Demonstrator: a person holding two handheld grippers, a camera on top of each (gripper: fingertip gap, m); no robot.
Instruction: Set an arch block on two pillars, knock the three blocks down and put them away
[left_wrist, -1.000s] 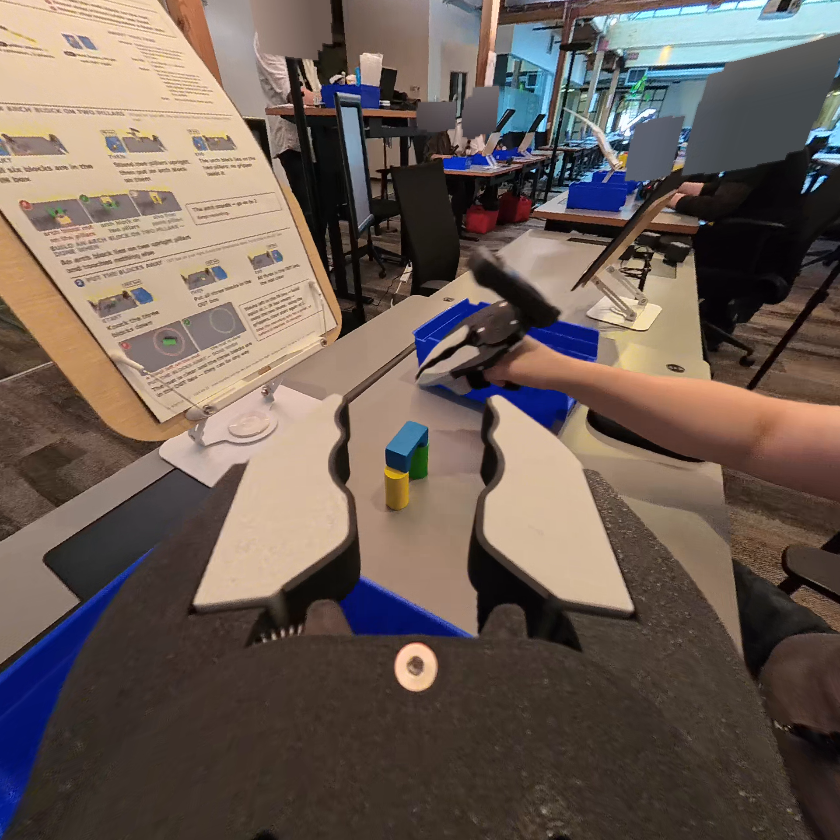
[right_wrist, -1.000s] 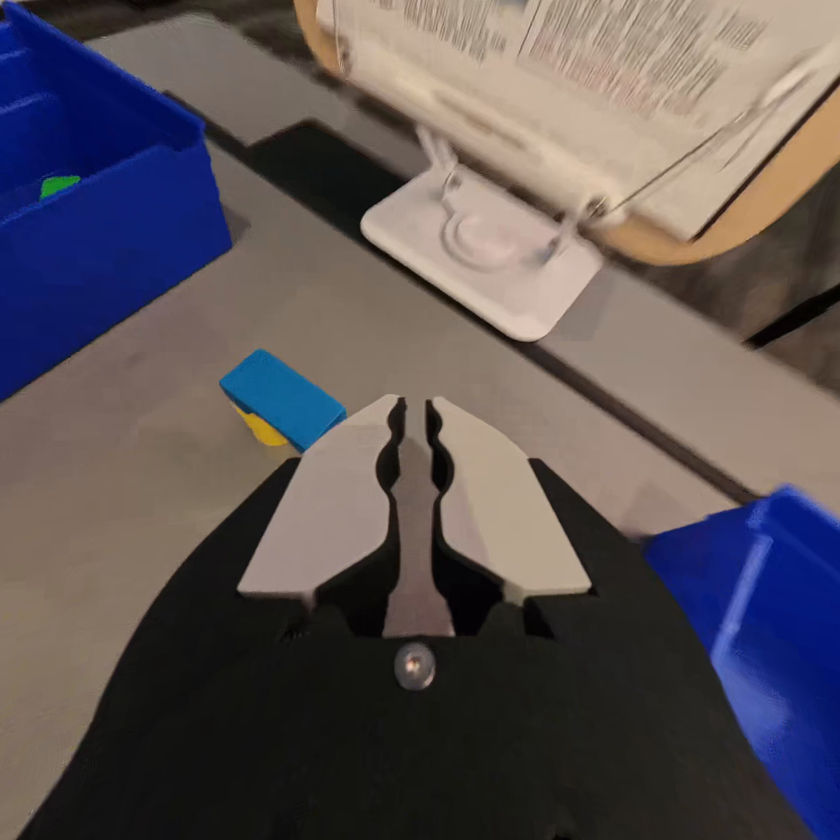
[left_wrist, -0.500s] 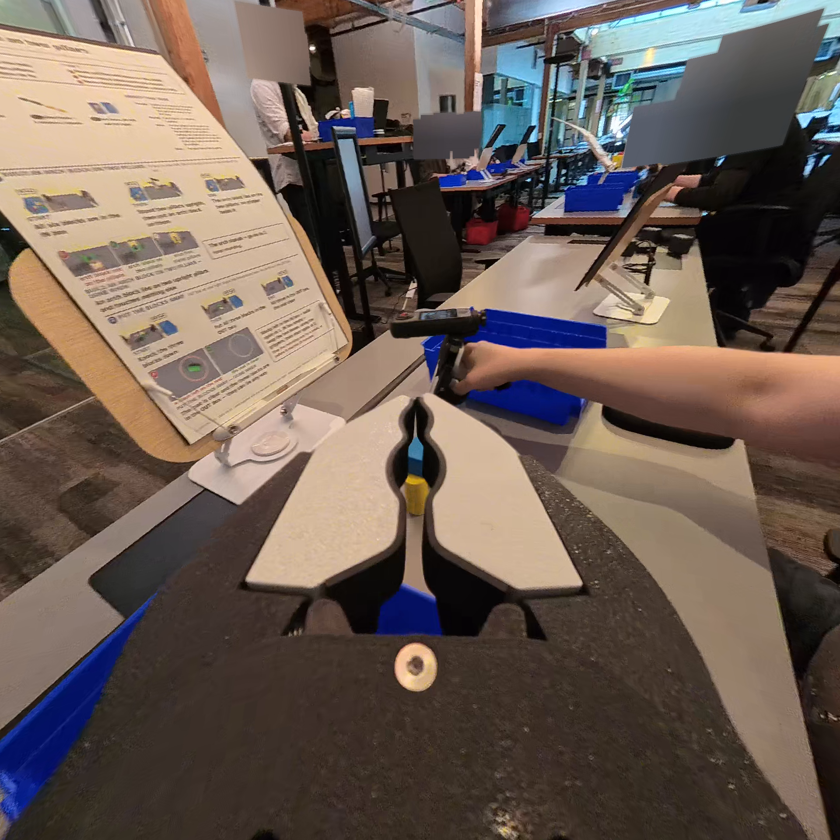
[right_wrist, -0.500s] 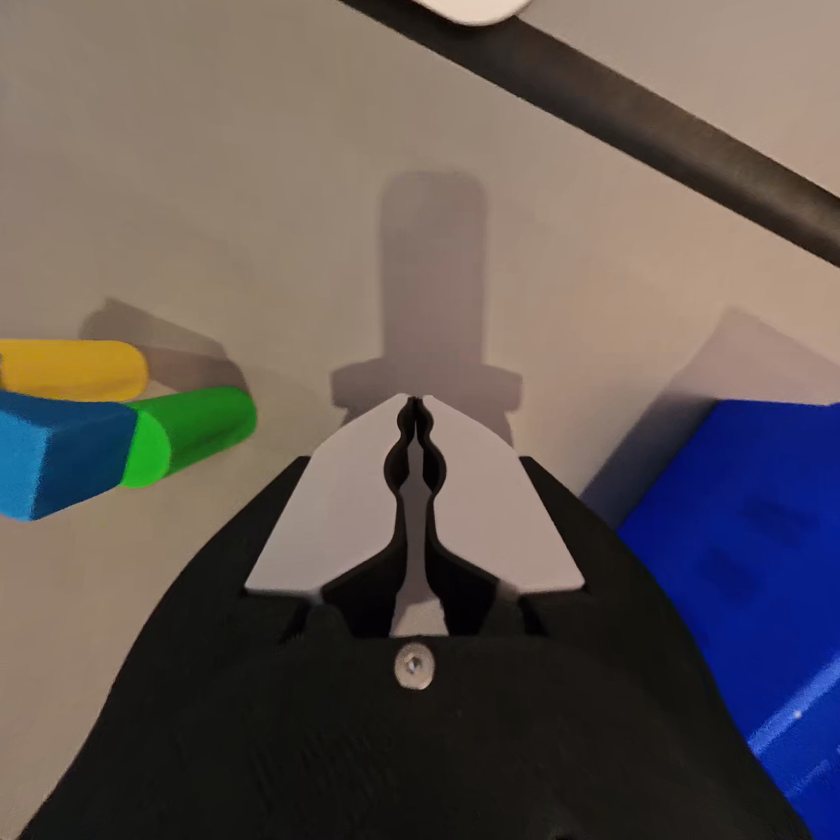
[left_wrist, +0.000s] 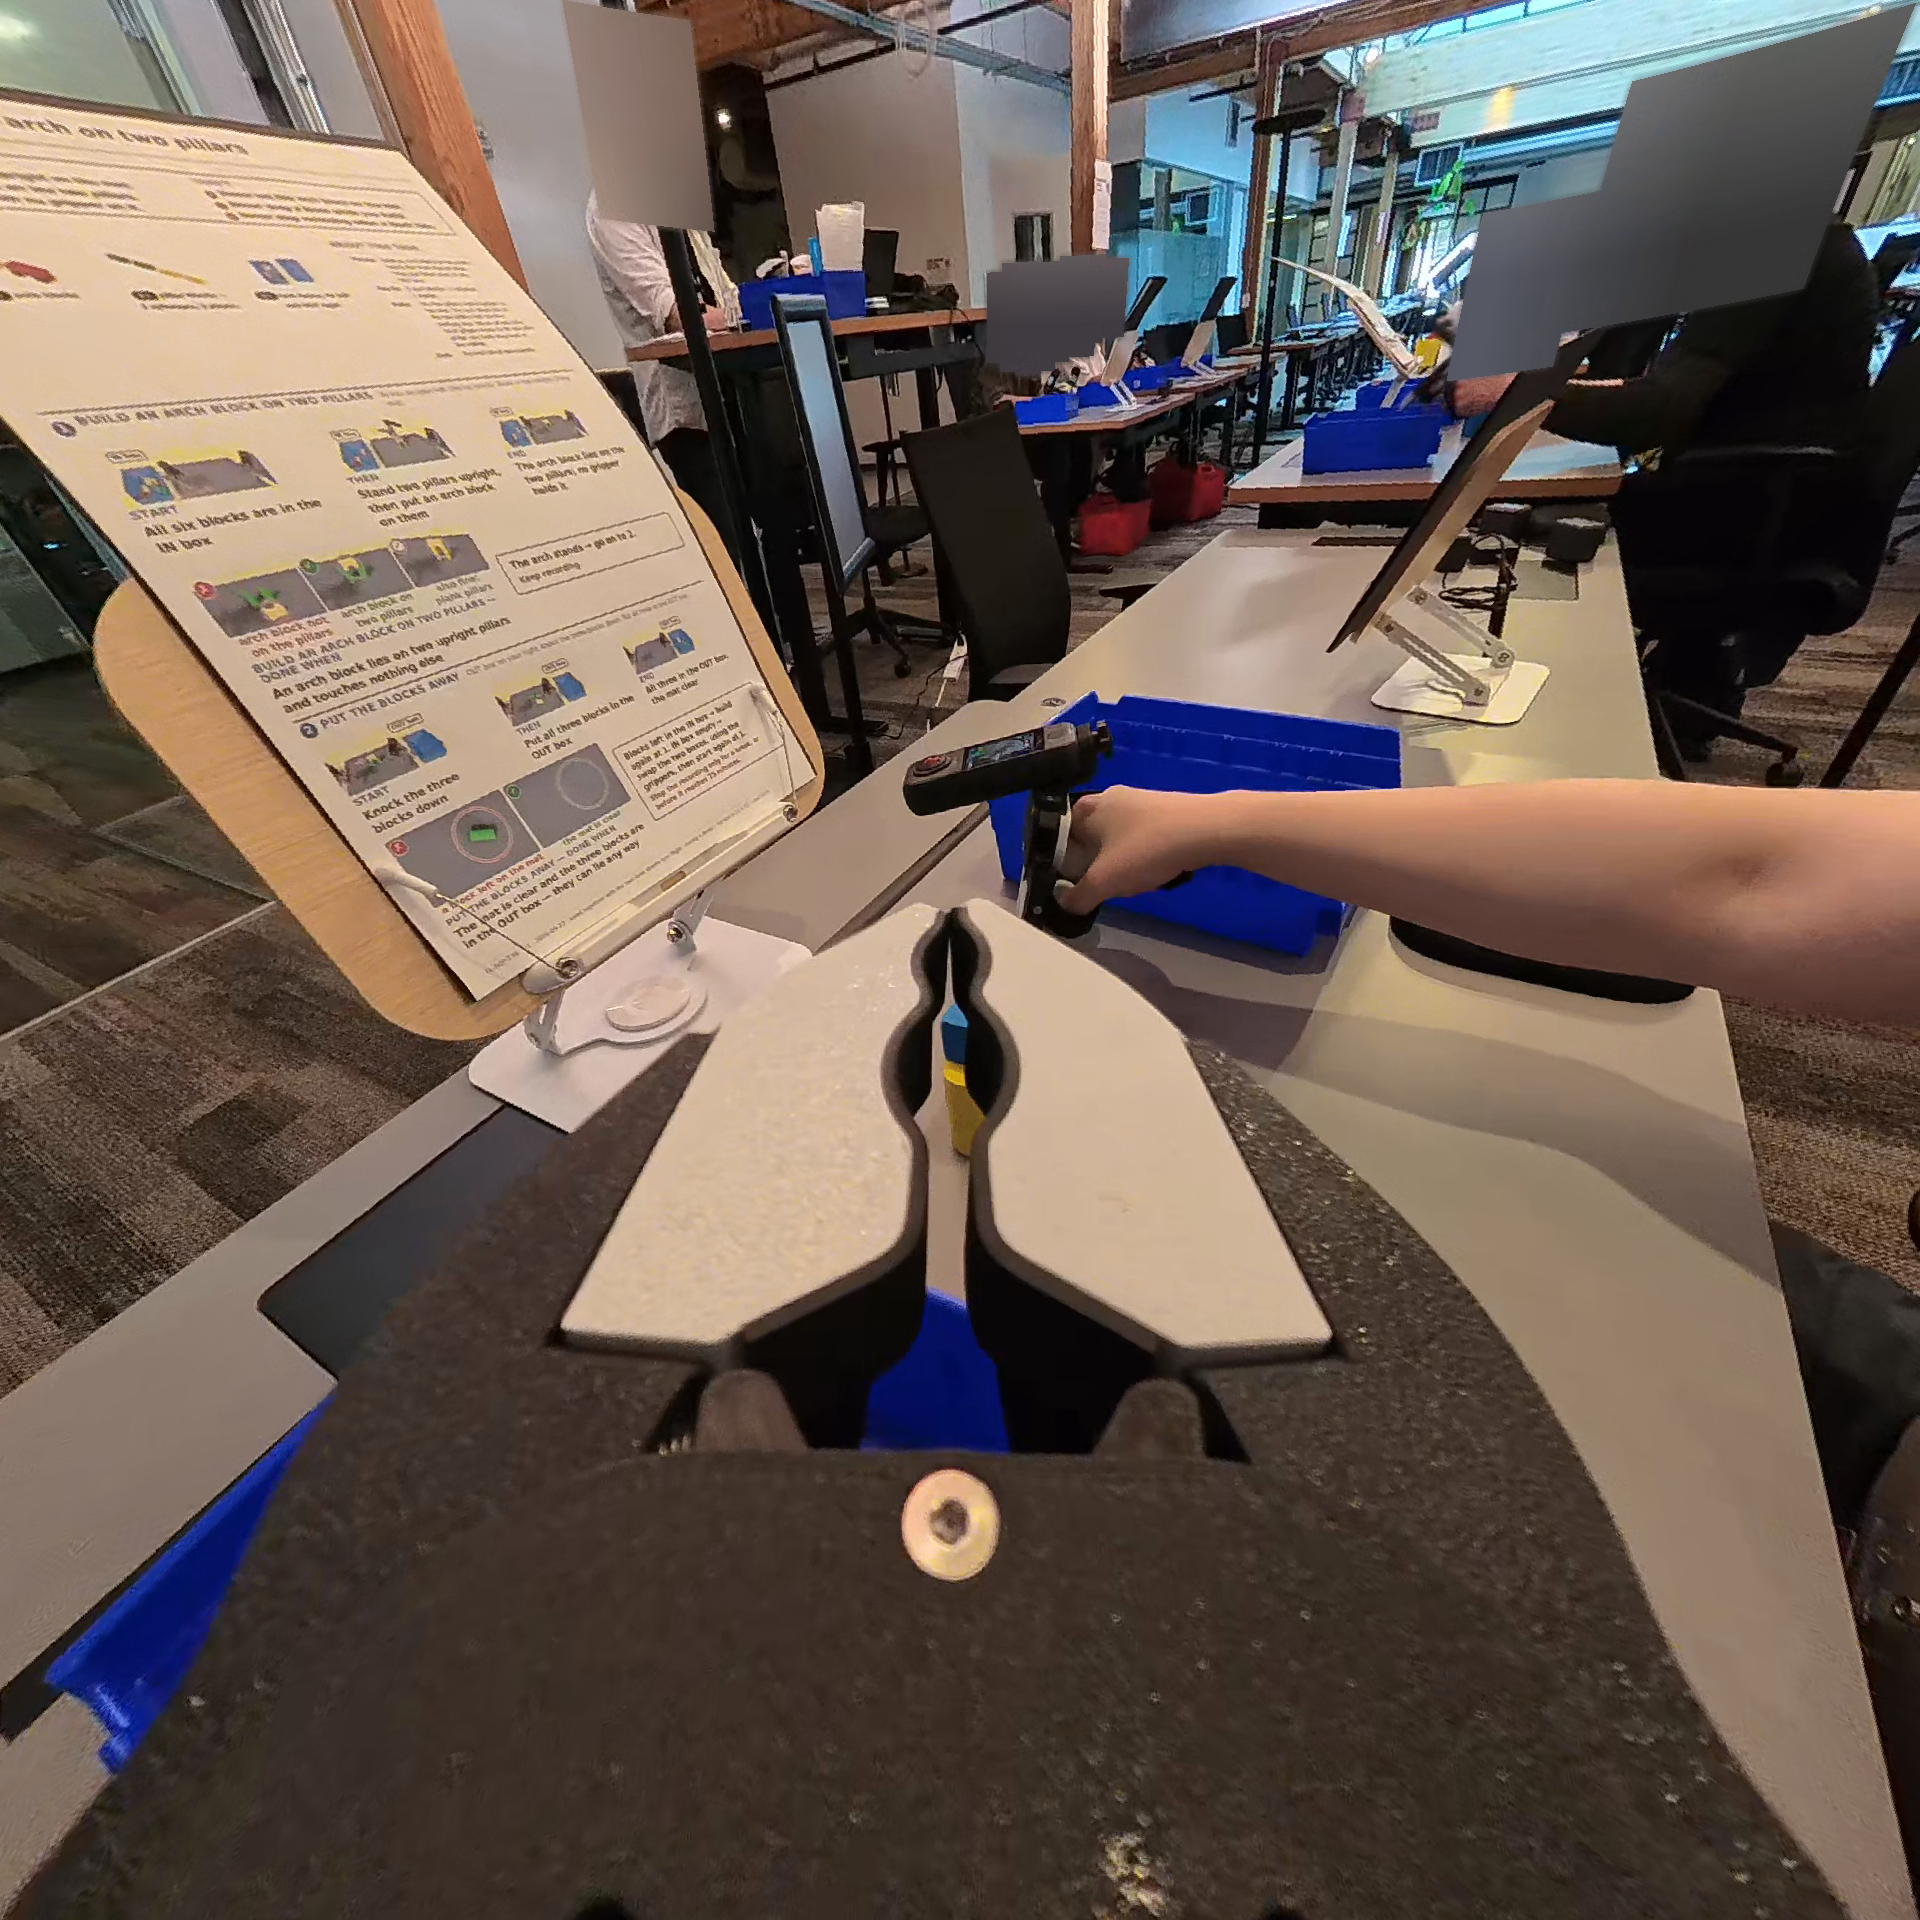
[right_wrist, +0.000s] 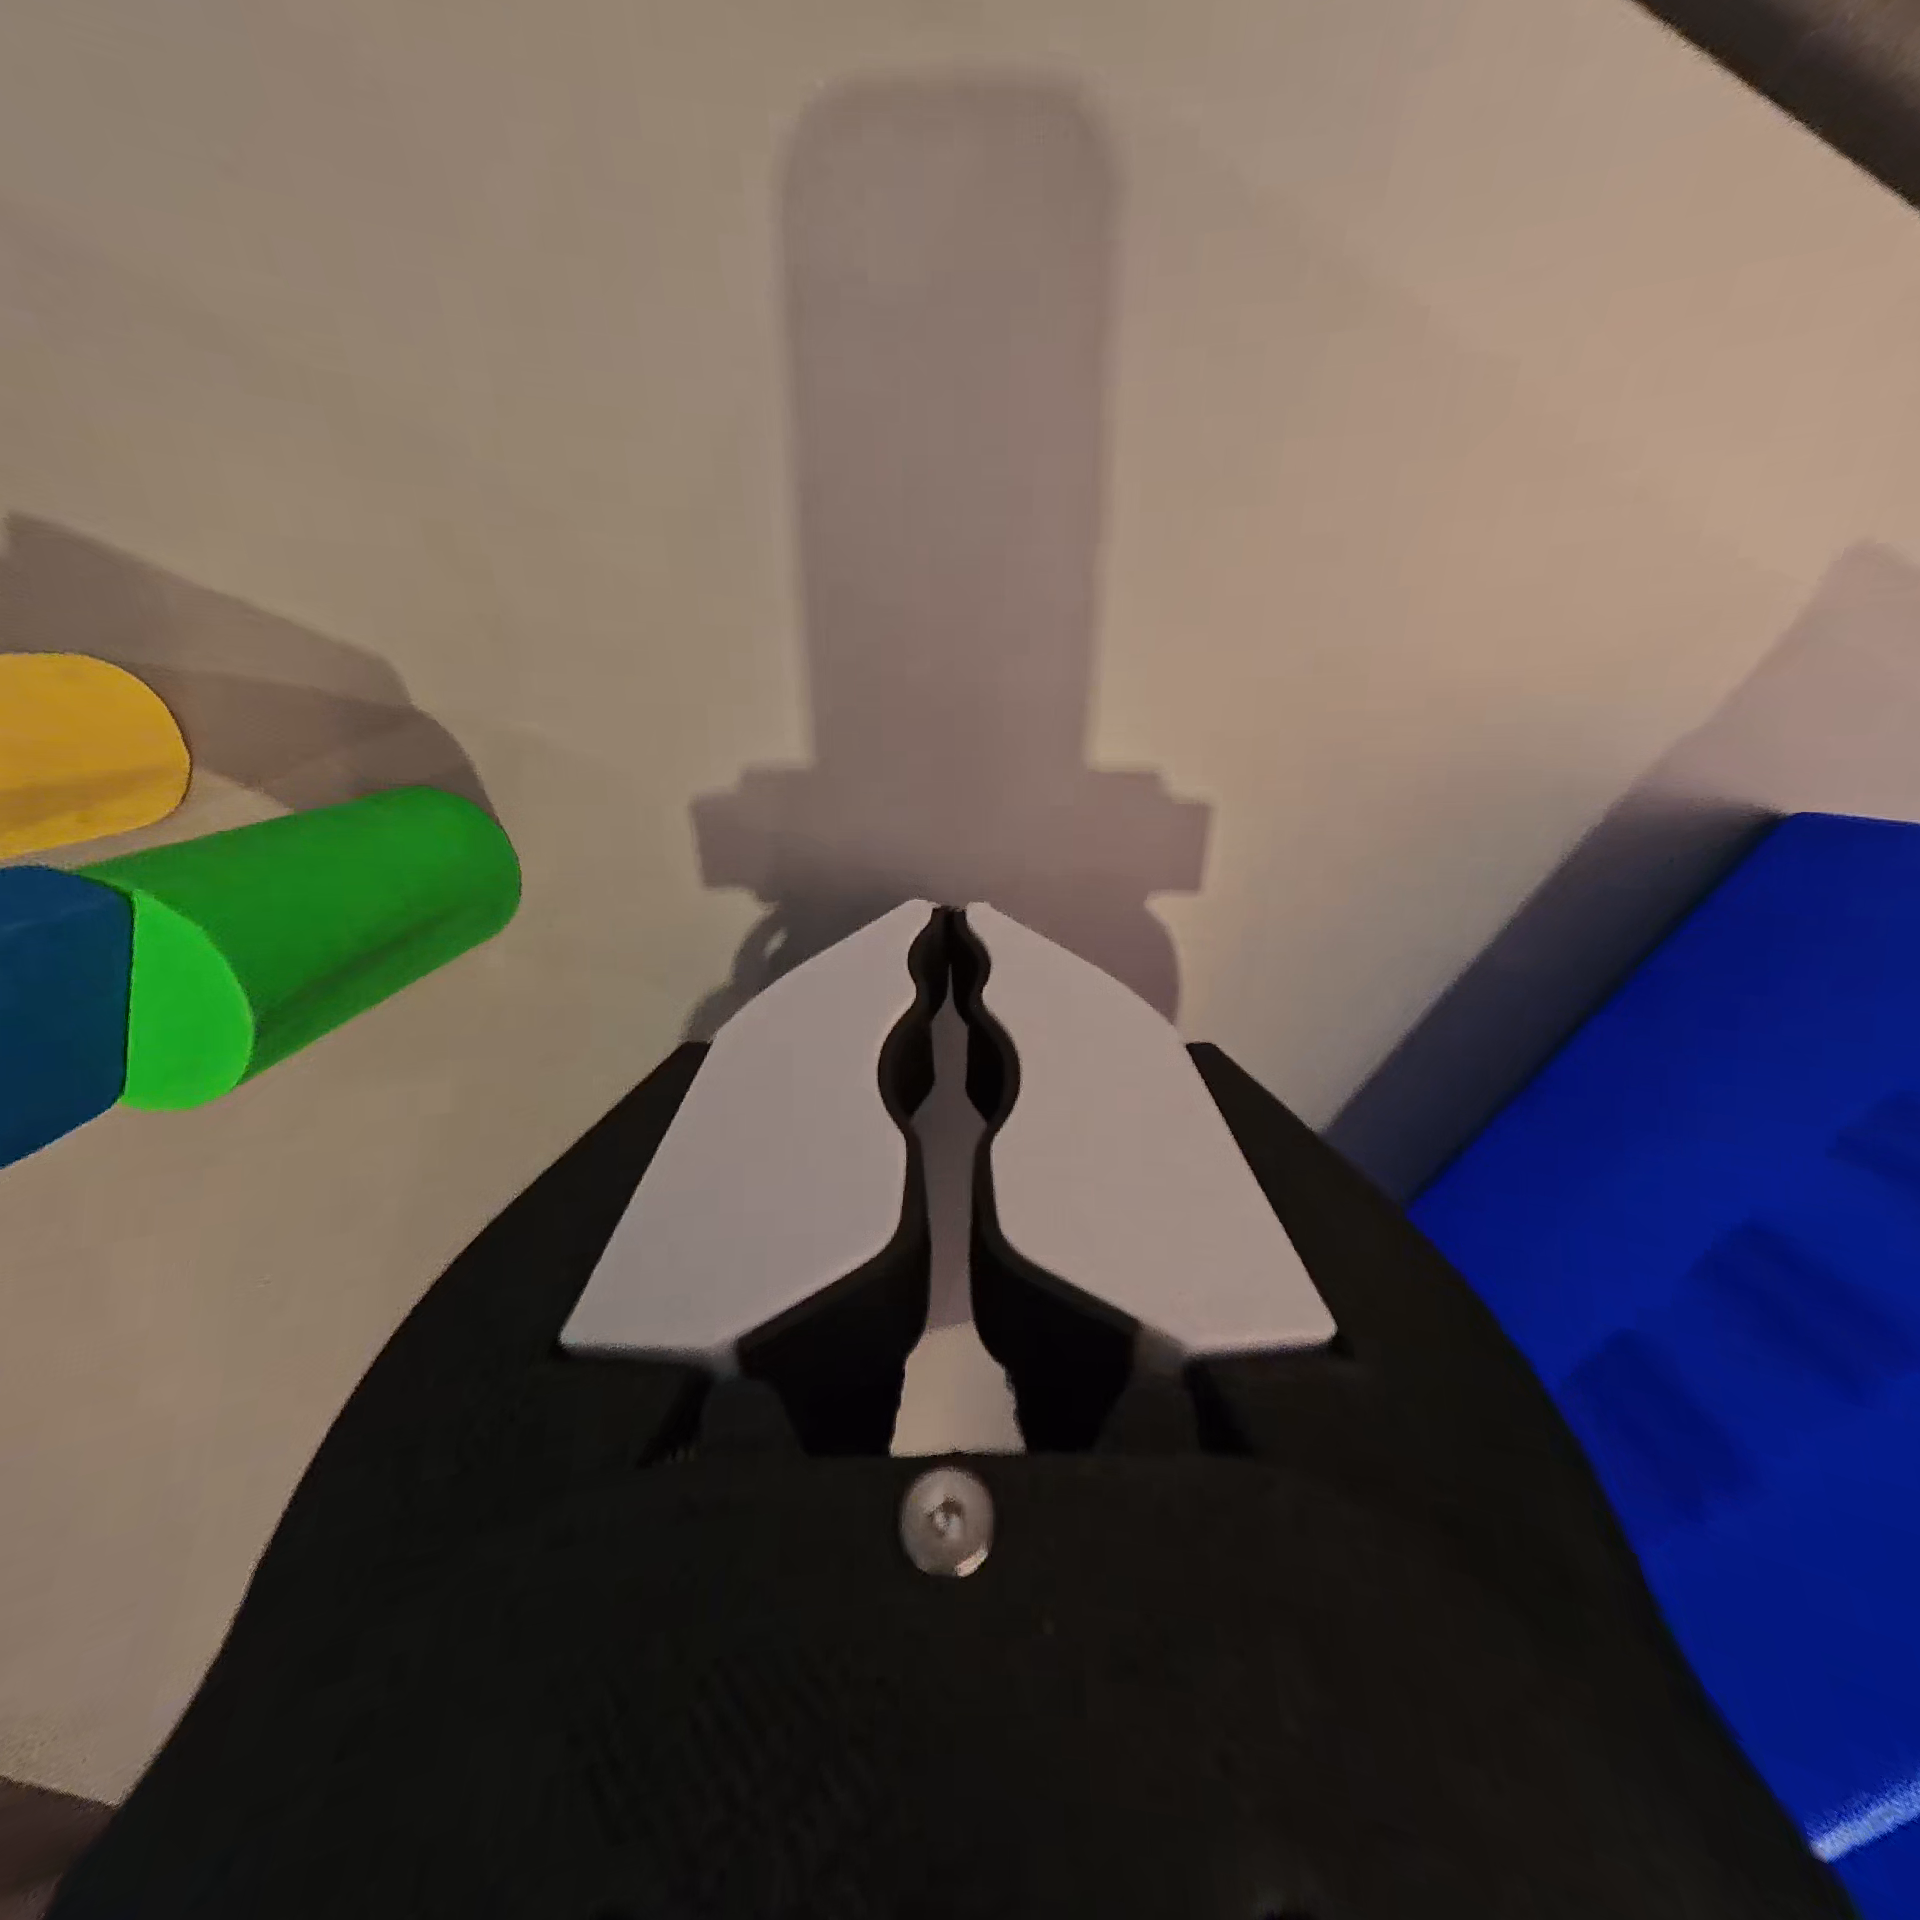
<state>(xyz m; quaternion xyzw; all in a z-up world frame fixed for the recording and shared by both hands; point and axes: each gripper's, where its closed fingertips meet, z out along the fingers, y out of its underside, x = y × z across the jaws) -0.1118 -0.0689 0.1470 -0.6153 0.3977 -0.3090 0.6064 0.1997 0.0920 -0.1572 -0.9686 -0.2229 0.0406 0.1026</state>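
While grey table (left_wrist: 1507, 1195) carries all, blue bin (right_wrist: 1714, 1195) sits right of right gripper (right_wrist: 951, 914), fingers pressed together, empty, pointed down at tabletop. Left gripper (left_wrist: 951, 925) likewise closed, empty. Blue arch block (right_wrist: 52, 997) rests atop green pillar (right_wrist: 312, 935), yellow pillar (right_wrist: 83, 748), left of right gripper, apart.

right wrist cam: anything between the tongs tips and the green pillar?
Nothing. In the right wrist view, only bare table lies between the shut right tongs and the green pillar.
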